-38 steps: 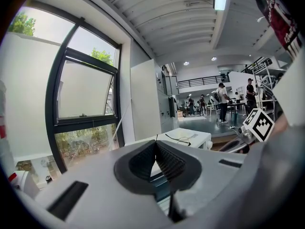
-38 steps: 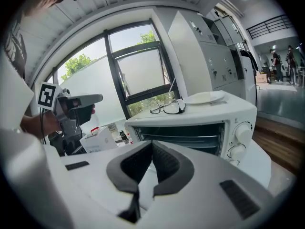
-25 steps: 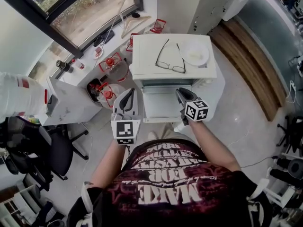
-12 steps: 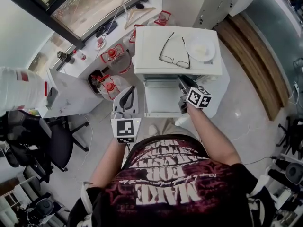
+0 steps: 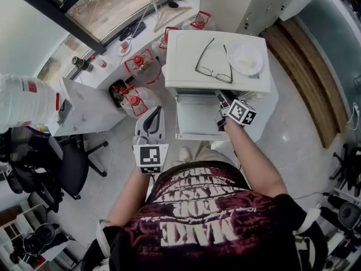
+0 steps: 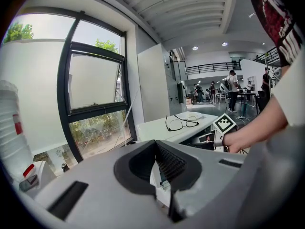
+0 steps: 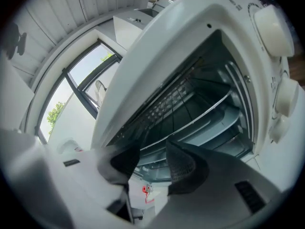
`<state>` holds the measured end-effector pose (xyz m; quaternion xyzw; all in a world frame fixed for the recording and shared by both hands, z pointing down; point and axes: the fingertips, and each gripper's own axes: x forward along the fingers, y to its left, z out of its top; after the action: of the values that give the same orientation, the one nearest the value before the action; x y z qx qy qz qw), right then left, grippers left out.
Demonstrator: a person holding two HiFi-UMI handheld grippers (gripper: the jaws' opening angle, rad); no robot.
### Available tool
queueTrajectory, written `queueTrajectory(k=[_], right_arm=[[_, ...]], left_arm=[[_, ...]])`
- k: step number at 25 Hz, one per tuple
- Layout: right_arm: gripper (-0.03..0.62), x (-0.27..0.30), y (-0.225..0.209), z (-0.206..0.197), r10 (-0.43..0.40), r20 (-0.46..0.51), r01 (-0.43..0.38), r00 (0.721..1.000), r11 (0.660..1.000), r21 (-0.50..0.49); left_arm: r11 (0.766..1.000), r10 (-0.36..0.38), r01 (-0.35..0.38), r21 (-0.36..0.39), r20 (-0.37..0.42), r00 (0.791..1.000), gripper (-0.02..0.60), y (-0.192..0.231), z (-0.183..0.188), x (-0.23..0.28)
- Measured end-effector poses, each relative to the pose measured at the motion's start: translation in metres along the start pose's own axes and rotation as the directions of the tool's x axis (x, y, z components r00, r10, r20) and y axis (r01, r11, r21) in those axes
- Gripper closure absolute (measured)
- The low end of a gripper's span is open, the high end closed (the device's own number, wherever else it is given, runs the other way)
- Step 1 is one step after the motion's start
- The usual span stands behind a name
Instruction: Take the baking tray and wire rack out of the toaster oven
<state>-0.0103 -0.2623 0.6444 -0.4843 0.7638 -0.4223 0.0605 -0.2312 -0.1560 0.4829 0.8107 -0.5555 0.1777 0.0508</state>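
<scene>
Head view: my right hand-held gripper (image 5: 224, 99) sits at the mouth of the open toaster oven (image 5: 186, 61), which stands on a white worktop (image 5: 269, 106) over a pale floor (image 5: 293, 140), with a window (image 5: 113, 10) to the left. Its jaws have just been opening and have nothing between them. The wire rack (image 7: 176, 97) and baking tray (image 7: 209, 120) are inside the oven. My left hand-held gripper (image 5: 155, 112) is closed and empty.

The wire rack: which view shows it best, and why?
The right gripper view: it looks into the open toaster oven, where the wire rack shows clearly. The head view shows only the oven's top and lowered door, the left gripper view only its top; neither shows the rack.
</scene>
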Motion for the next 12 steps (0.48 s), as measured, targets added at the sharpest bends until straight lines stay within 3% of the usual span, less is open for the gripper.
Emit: queueTrajectory(k=[10,12], right_arm=[[0.400,0.014,-0.003,0.008,0.005,0.015,-0.007,1.000,0.995,0.101],[0.465,0.017,-0.009,0.009,-0.010,0.011,0.009,1.000,0.994,0.113]], left_arm=[[1.000,0.009,-0.009,0.005,-0.022,1.000,0.575,0.001,-0.010,-0.008],[1.000,0.009,-0.009,0.009,-0.025,1.000,0.575,0.001,-0.013,-0.010]])
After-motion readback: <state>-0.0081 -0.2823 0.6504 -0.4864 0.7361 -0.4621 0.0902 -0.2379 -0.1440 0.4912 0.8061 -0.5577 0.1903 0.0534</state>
